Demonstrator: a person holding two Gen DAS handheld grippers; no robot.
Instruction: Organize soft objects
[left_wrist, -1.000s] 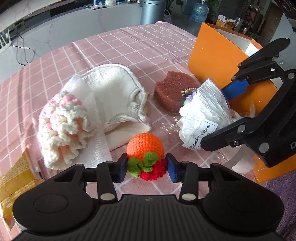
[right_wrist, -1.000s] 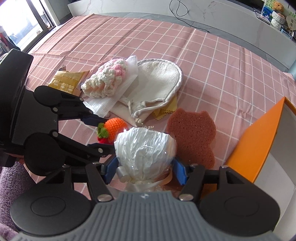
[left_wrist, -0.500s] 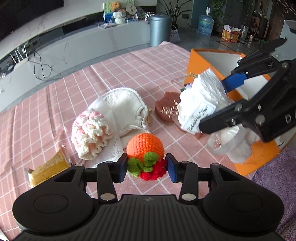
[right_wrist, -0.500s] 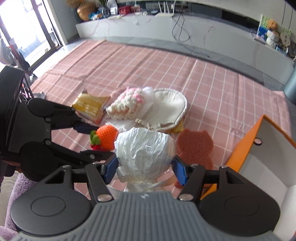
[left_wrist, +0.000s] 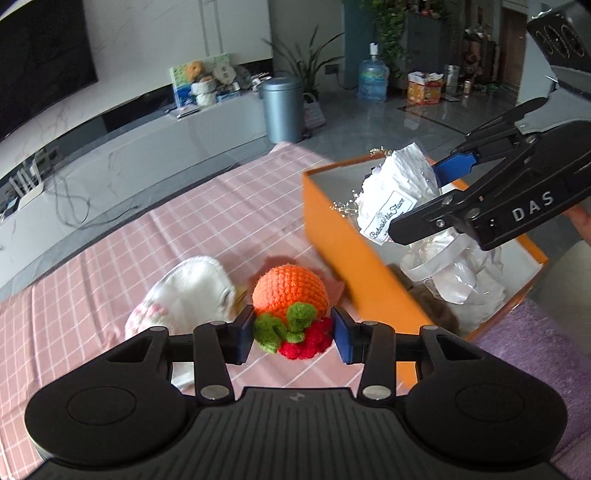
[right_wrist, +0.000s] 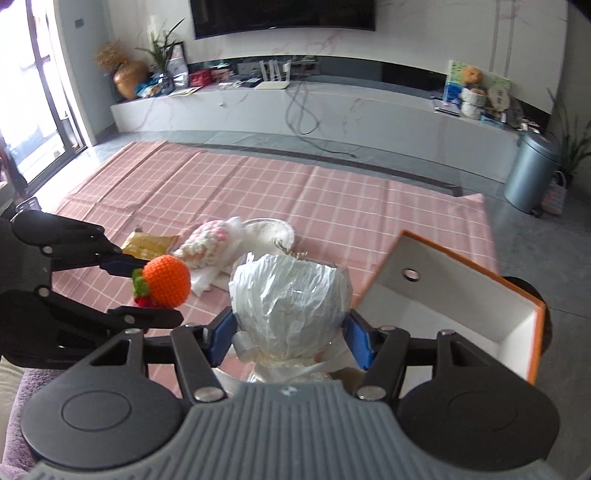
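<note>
A: Why is the right gripper so high?

B: It is carrying the wrapped bouquet toward the orange box, I think. Its blue pads are clamped on the crinkled wrap just above the ribbon, where the bundle is narrowest, so the soft top is not crushed. From the left wrist view the bouquet hangs over the open box, well clear of the floor of it.

A: And the left gripper?

B: Shut on the crochet orange, pads pinching the green leaves and red berries at its base; the round orange part sticks out past the tips. It is held level, above the pink cloth and near the box's nearer wall, probably waiting its turn.

A: What is left on the cloth?

B: A white cloth pouch, a pink-and-white crochet piece and a yellow packet, all close together. There may be something brown by the box, but that part is too blurred to tell.

A: Both arms posed alike?

B: Roughly: fingers pointing forward, the right one further up and over the box.
</note>
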